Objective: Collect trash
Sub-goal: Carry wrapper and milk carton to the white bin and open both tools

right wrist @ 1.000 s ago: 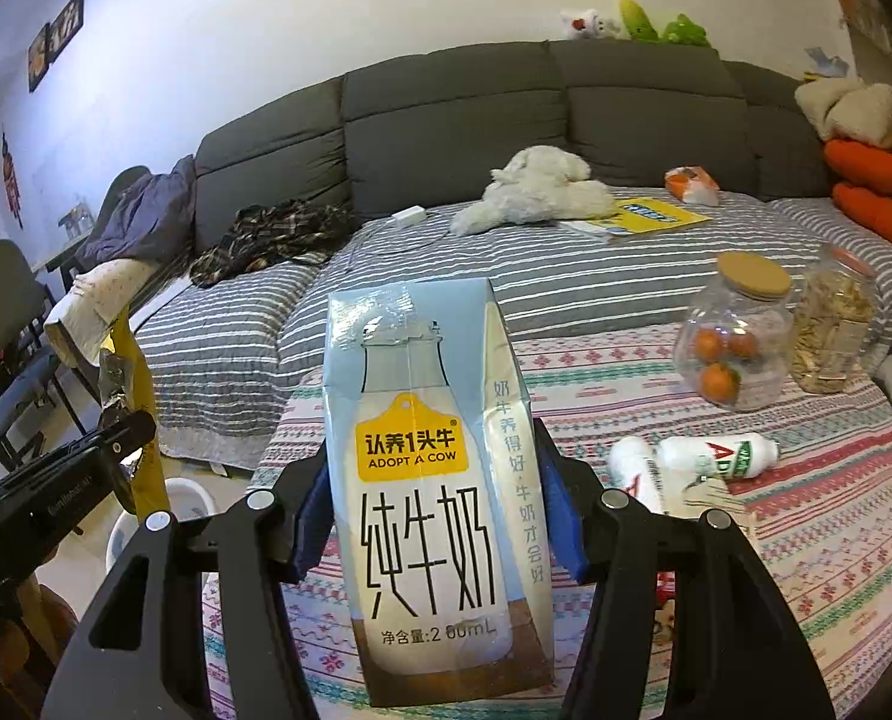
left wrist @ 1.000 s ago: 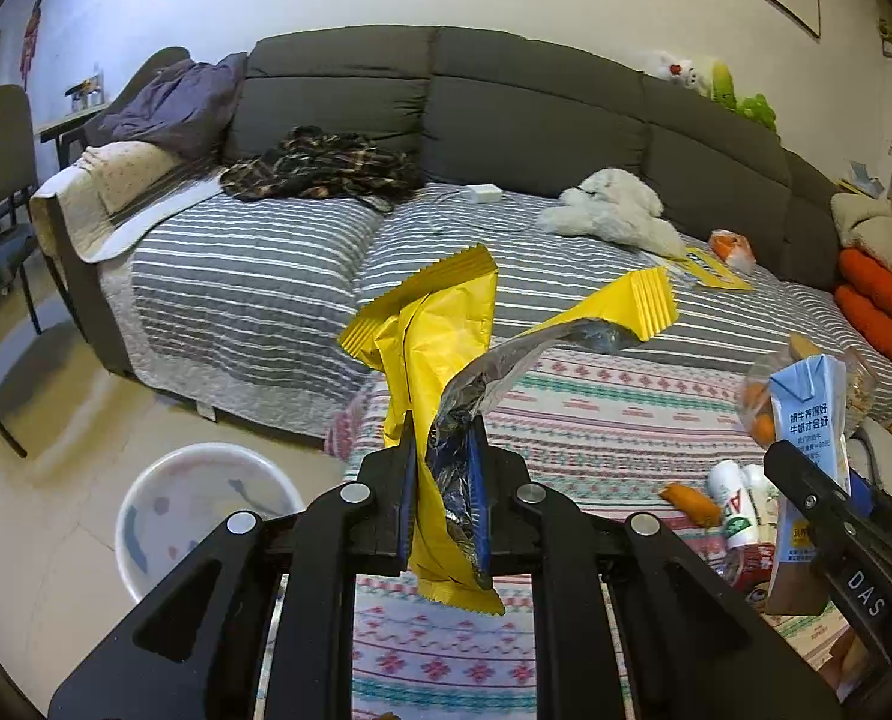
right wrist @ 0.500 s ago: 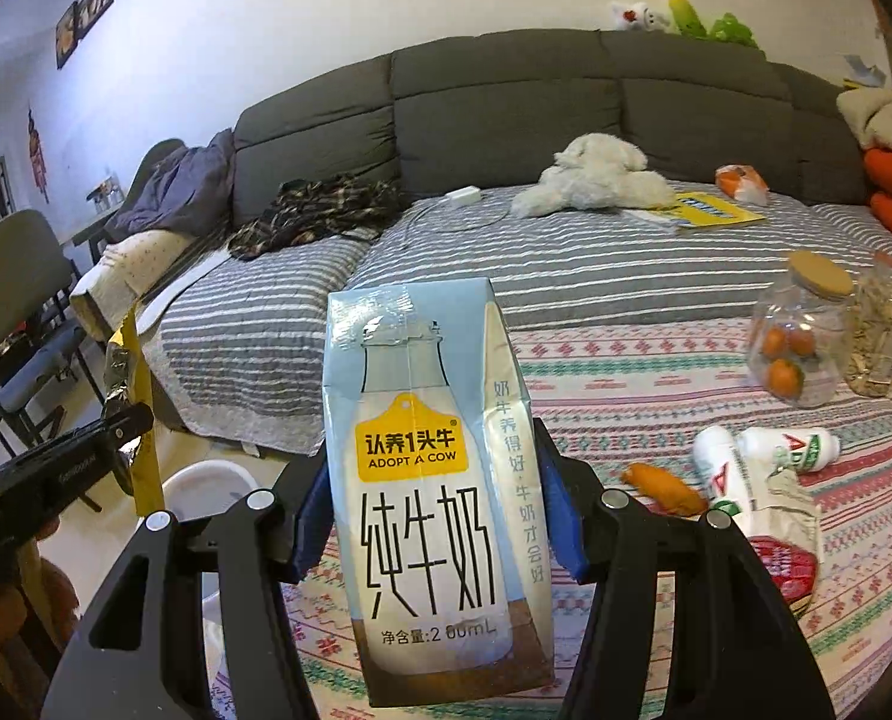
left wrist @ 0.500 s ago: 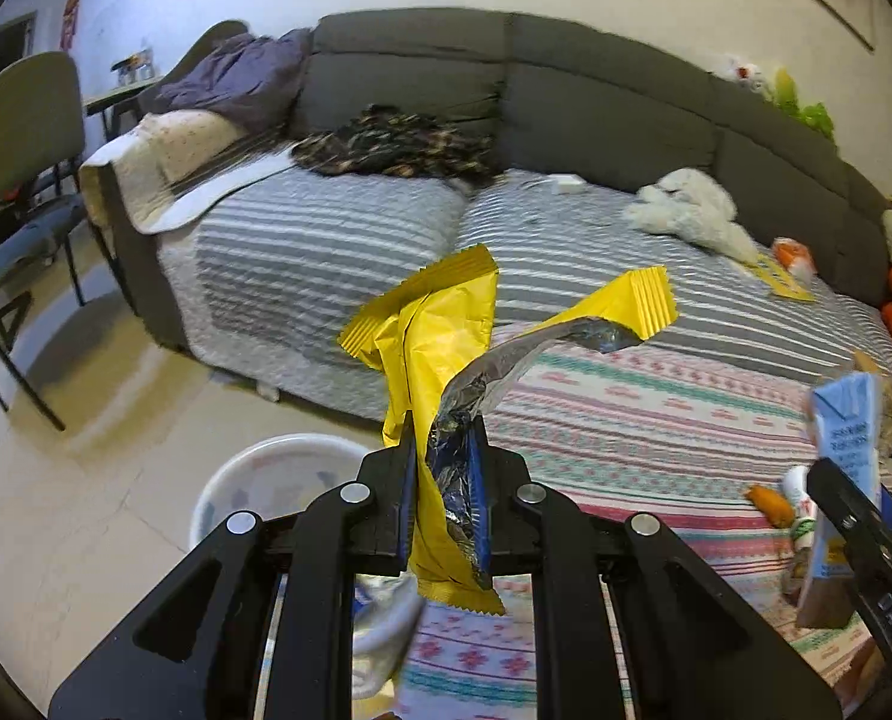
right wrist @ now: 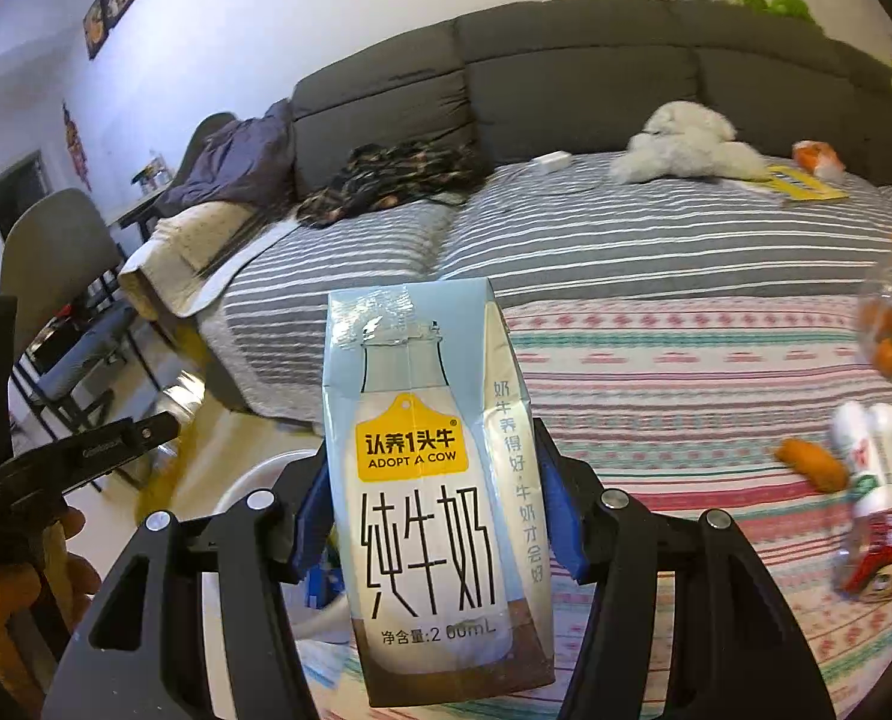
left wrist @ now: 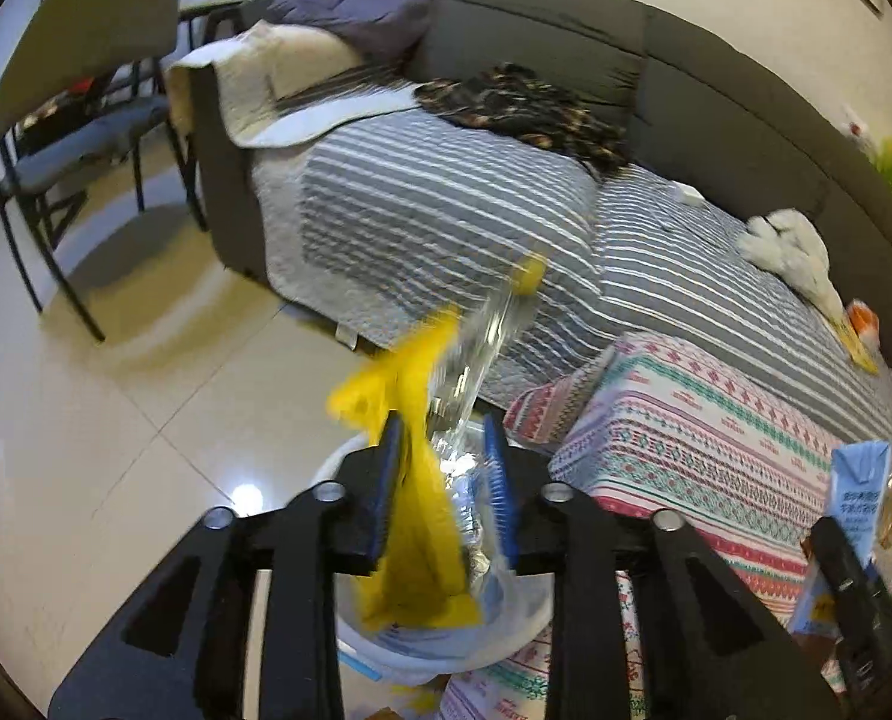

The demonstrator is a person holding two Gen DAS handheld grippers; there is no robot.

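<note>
My left gripper (left wrist: pixel 446 480) stands open above a white bin (left wrist: pixel 440 642) on the floor. A yellow and clear wrapper (left wrist: pixel 416 516) hangs blurred between the spread pads, its lower end over the bin. My right gripper (right wrist: pixel 434 510) is shut on a pale blue milk carton (right wrist: pixel 428 498) and holds it upright over the table's left edge. The carton also shows in the left wrist view (left wrist: pixel 854 492). The bin's rim (right wrist: pixel 248 474) shows behind the carton, and the left gripper (right wrist: pixel 74 456) is at the far left.
A patterned tablecloth (right wrist: pixel 686 360) covers the table, with a jar of oranges (right wrist: pixel 890 330), small bottles (right wrist: pixel 878 450) and a red packet (right wrist: pixel 878 552) at the right. A grey striped sofa (left wrist: pixel 446 204) stands behind. A chair (left wrist: pixel 68 96) stands on the tiled floor at left.
My left gripper has swung left and down over the bin and opened; the wrapper has slipped loose between the pads. The right gripper, still holding the carton, has moved left towards the bin.
</note>
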